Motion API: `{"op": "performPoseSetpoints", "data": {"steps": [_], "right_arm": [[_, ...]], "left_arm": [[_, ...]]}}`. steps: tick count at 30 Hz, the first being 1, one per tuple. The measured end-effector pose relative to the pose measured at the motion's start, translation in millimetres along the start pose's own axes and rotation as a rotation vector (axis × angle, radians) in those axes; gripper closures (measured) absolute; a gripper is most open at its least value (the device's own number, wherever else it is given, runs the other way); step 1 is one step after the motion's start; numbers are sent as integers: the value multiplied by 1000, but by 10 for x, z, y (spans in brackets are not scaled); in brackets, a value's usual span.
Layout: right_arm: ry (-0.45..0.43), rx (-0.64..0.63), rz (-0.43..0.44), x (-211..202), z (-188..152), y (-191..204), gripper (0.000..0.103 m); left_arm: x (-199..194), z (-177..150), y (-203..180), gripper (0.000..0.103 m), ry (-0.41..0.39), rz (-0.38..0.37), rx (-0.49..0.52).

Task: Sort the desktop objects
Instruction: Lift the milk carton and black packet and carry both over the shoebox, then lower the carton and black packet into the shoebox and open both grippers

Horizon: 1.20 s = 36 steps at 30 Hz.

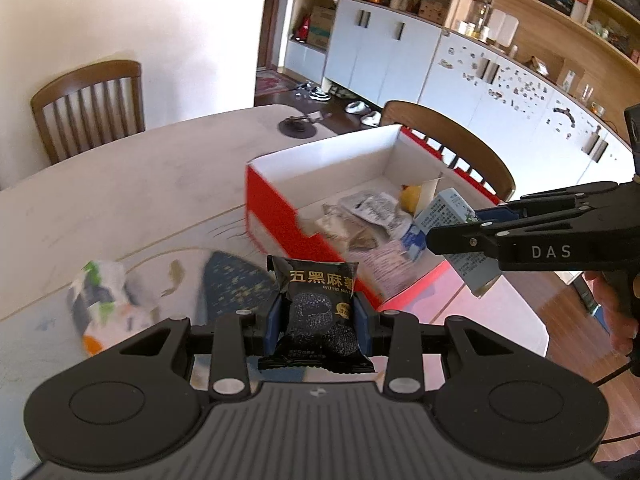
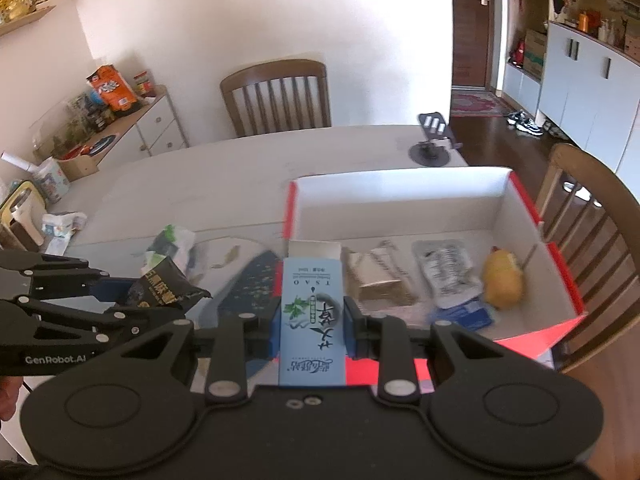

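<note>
My left gripper is shut on a black snack packet and holds it above the table, just left of the red box. It shows at the left of the right wrist view with the packet. My right gripper is shut on a light blue carton above the box's near wall. In the left wrist view it holds the carton over the box's right side. The box holds packets and a yellow toy.
A crumpled white wrapper and a dark blue oval mat lie on the table left of the box. A black phone stand sits at the far edge. Wooden chairs stand beyond and to the right.
</note>
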State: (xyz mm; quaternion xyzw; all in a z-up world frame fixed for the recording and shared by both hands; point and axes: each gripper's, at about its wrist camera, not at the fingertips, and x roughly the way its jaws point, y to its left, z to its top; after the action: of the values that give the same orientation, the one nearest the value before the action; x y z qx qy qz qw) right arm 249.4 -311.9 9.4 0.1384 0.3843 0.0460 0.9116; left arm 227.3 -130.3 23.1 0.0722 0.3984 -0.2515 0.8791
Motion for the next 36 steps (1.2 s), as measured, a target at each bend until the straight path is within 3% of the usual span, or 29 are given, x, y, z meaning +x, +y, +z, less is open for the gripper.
{"op": "performPoseSetpoints", "data": {"steps": [22, 36], "right_arm": [[-15, 62, -58, 45, 131, -906, 75], [27, 94, -69, 495, 380, -1189, 75]], "left_arm": [[621, 412, -581, 68, 40, -36, 97], [1076, 670, -603, 68, 84, -51, 99]]}}
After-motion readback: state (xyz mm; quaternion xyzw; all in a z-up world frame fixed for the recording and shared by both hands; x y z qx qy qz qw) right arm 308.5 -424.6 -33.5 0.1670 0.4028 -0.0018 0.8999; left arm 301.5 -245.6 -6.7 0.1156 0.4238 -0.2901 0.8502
